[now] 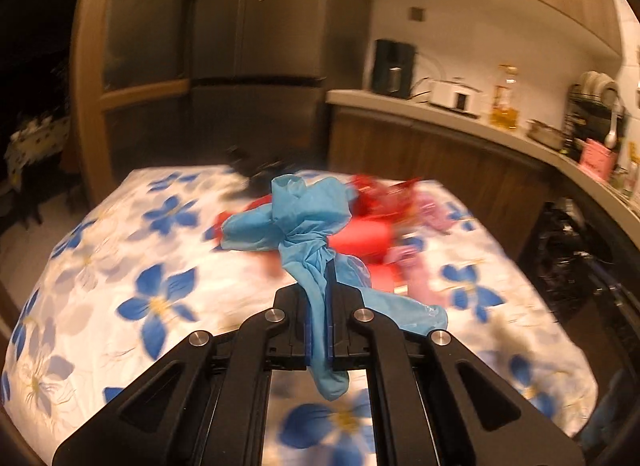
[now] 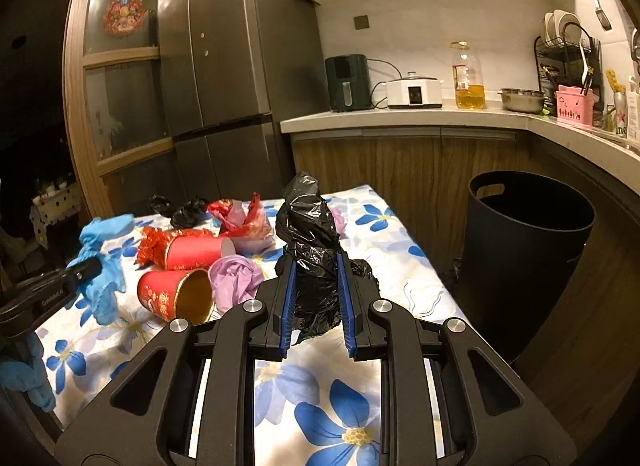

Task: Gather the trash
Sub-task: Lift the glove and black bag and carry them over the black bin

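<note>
Right tool [image 2: 316, 270] clamped around crumpled black bag [image 2: 310, 234], above floral table [image 2: 400, 250]

A table [image 2: 396, 262] covered by a white cloth printed with blue flowers carries scattered litter: two red paper cups [image 2: 176, 298] lying on their sides, a crumpled lilac glove [image 2: 234, 280], a red and pink wrapper [image 2: 244, 221], and a small black plastic bag [image 2: 188, 213] near the far edge.
</note>
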The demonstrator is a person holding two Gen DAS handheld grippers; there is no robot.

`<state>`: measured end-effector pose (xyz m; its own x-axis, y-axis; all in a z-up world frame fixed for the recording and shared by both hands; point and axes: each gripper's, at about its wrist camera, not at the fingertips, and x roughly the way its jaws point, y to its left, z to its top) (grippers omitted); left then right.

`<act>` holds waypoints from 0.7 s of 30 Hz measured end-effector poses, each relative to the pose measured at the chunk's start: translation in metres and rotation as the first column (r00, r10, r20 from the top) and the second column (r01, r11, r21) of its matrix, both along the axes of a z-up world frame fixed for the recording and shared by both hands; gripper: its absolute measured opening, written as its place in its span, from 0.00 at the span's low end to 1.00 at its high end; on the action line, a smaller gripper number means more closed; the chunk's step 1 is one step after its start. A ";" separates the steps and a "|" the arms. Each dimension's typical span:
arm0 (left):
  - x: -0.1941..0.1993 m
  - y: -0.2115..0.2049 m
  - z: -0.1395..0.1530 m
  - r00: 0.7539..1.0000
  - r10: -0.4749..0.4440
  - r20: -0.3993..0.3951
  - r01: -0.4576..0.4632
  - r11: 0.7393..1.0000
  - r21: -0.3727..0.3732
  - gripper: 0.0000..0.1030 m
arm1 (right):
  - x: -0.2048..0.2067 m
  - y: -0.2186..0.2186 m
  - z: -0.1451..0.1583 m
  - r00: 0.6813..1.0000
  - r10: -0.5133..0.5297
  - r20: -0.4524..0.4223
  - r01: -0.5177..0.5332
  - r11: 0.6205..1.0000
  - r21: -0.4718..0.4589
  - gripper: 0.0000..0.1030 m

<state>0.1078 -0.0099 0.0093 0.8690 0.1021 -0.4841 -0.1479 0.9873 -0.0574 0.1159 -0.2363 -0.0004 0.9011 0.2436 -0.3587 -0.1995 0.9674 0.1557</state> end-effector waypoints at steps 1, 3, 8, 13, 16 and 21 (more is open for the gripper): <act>0.002 -0.009 0.002 1.000 -0.019 0.006 0.019 1.000 0.004 0.04 | -0.002 -0.003 0.002 1.000 -0.003 0.005 0.003 1.000 0.004 0.19; 0.007 -0.026 0.006 0.999 -0.051 0.013 0.051 0.999 0.013 0.04 | -0.006 -0.009 0.004 1.000 -0.012 0.014 0.012 1.000 0.007 0.19; 0.019 -0.065 0.010 0.992 -0.122 0.024 0.121 0.992 0.034 0.04 | -0.010 -0.027 0.010 0.998 -0.048 0.028 0.048 0.999 0.012 0.19; 0.032 -0.097 0.011 0.982 -0.188 0.031 0.187 0.982 0.042 0.04 | -0.012 -0.050 0.014 0.994 -0.103 0.036 0.102 0.995 0.017 0.19; 0.039 -0.111 0.013 0.976 -0.216 0.035 0.214 0.976 0.048 0.04 | -0.012 -0.063 0.017 0.990 -0.132 0.047 0.132 0.991 0.019 0.19; 0.049 -0.135 0.019 0.965 -0.259 0.049 0.257 0.965 0.053 0.04 | -0.010 -0.083 0.022 0.982 -0.177 0.064 0.176 0.984 0.027 0.19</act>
